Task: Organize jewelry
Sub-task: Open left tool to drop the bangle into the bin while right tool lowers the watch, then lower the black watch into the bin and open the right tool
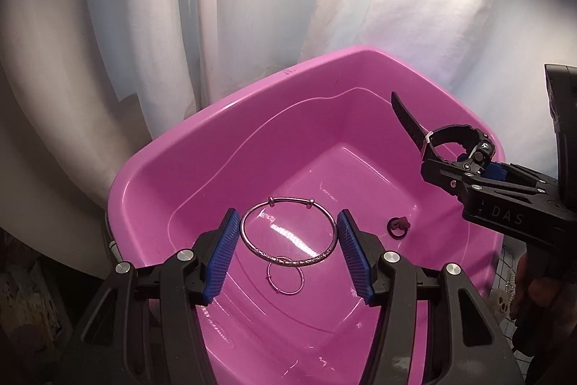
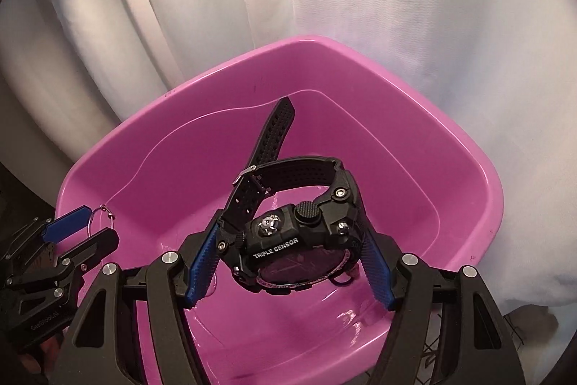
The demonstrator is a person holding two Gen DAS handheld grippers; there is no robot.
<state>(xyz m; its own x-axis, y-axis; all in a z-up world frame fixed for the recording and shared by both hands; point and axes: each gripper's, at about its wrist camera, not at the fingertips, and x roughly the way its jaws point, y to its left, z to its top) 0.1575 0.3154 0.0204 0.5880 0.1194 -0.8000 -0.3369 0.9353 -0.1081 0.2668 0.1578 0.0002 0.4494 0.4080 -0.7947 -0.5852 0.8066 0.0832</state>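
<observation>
Above the pink basin (image 2: 468, 190), the right gripper (image 2: 288, 240) clamps a black watch (image 2: 306, 233) for dropping in; the left gripper (image 1: 288, 255) grips a silver bangle (image 1: 288, 233), small hoop (image 1: 285, 276) dangling.

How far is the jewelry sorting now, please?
Done: one small dark piece lies on the floor of the pink basin. In hand: the left gripper grips a silver bangle with a thin hoop hanging from it, and the right gripper grips a black watch, both over the basin. Left: setting both down.
</observation>
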